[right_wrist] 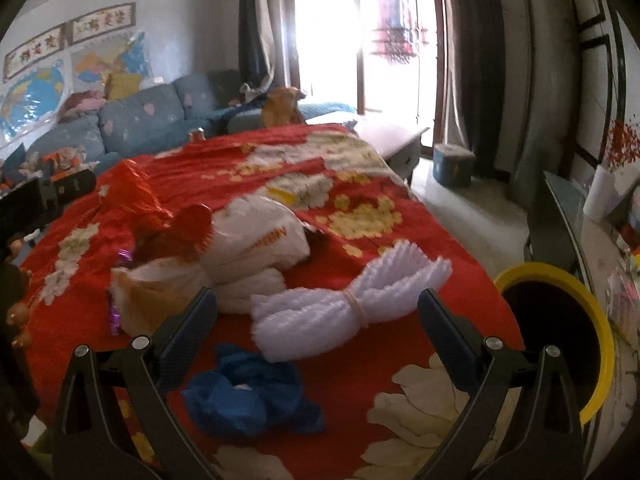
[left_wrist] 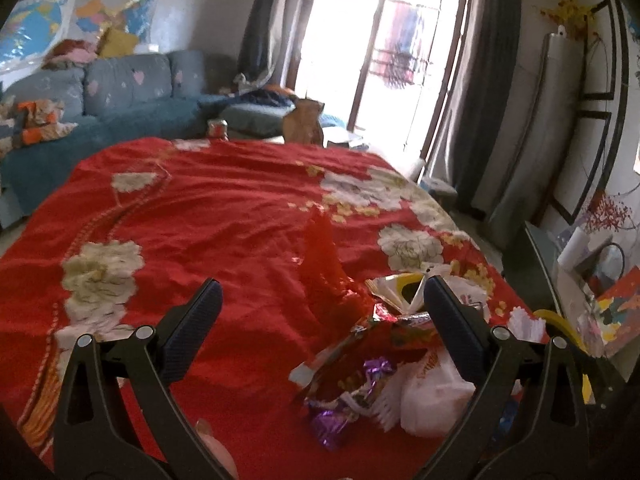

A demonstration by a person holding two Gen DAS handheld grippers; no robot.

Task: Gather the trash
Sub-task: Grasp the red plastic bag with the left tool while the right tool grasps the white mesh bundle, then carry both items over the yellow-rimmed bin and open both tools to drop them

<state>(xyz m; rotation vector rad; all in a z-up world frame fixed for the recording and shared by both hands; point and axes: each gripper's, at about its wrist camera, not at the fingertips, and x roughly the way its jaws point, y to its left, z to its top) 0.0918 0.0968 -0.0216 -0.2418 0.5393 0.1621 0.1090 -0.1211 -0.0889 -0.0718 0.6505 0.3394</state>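
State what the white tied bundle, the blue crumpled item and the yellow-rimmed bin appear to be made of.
White tied bundle: probably soft foam or fibre; fuzzy, ridged, matte surface.
Blue crumpled item: likely thin plastic or tissue; soft creases, dull sheen.
Yellow-rimmed bin: seemingly hard plastic; smooth, glossy rim.

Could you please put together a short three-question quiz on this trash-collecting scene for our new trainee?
1. True or false: the right gripper is shut on the white bundle.
2. Which color is the crumpled bag lying nearest the right gripper: A) blue, B) green, C) black?
3. Fill in: the bin beside the red bedspread has a ____ rim.

Key: 1. False, both it and the left gripper stand open and hold nothing. 2. A. 3. Yellow.
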